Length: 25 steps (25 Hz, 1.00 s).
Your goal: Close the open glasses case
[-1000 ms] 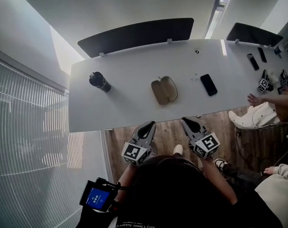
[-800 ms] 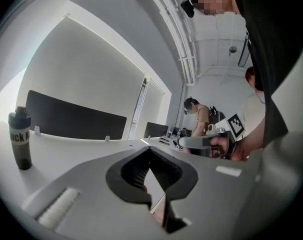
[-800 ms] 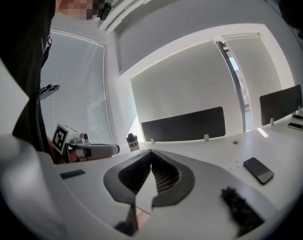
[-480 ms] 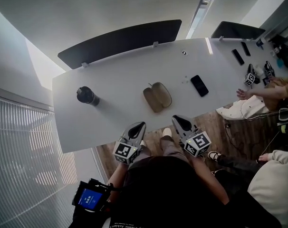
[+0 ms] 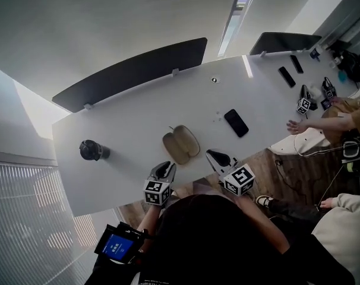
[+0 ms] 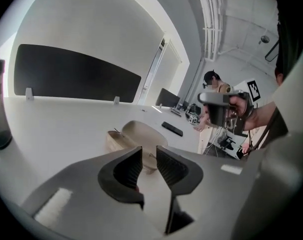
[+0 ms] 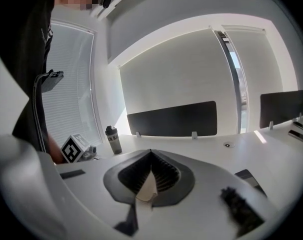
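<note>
The open tan glasses case [image 5: 180,144] lies on the white table [image 5: 120,123] near its front edge, both halves spread flat. My left gripper [image 5: 167,167] is just short of the case on the near left. In the left gripper view the left gripper [image 6: 148,153] has its jaws a little apart; they have just been opening and nothing is between them, with the case [image 6: 139,133] ahead. My right gripper [image 5: 211,154] is to the case's near right, apart from it. In the right gripper view the right gripper [image 7: 151,155] is shut and holds nothing.
A dark bottle [image 5: 90,149] stands at the table's left. A black phone [image 5: 236,122] lies right of the case. Dark divider panels [image 5: 132,73] line the far edge. Another person's hand [image 5: 299,125] and other grippers [image 5: 305,104] are at the far right end.
Both grippers have moved forward from over the floor to the table's front edge, close to the case. The head view has swung, so the table sits lower and more tilted.
</note>
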Each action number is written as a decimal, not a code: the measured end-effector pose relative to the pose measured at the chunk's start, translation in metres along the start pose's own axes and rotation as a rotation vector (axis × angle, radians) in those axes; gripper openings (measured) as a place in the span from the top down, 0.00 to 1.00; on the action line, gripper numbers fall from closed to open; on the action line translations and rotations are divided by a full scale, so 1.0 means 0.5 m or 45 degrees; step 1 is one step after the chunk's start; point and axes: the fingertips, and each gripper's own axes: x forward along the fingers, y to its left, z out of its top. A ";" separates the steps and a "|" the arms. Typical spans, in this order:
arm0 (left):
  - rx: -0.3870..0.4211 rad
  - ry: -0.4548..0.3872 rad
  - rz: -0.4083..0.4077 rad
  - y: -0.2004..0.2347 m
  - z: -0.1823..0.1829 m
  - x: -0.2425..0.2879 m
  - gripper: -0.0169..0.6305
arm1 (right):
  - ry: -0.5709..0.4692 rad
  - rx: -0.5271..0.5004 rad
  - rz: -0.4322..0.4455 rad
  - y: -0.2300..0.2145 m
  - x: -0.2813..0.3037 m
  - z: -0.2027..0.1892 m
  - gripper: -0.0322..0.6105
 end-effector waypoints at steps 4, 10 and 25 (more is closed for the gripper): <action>0.100 0.068 0.027 0.014 0.001 0.061 0.77 | 0.000 -0.001 0.004 -0.042 0.015 0.012 0.94; 0.247 0.163 -0.004 0.037 -0.016 0.100 0.72 | -0.006 0.023 -0.008 -0.072 0.024 0.021 0.94; 0.301 0.302 -0.019 0.074 -0.081 0.092 0.72 | 0.170 -0.043 0.068 -0.126 0.082 -0.051 0.94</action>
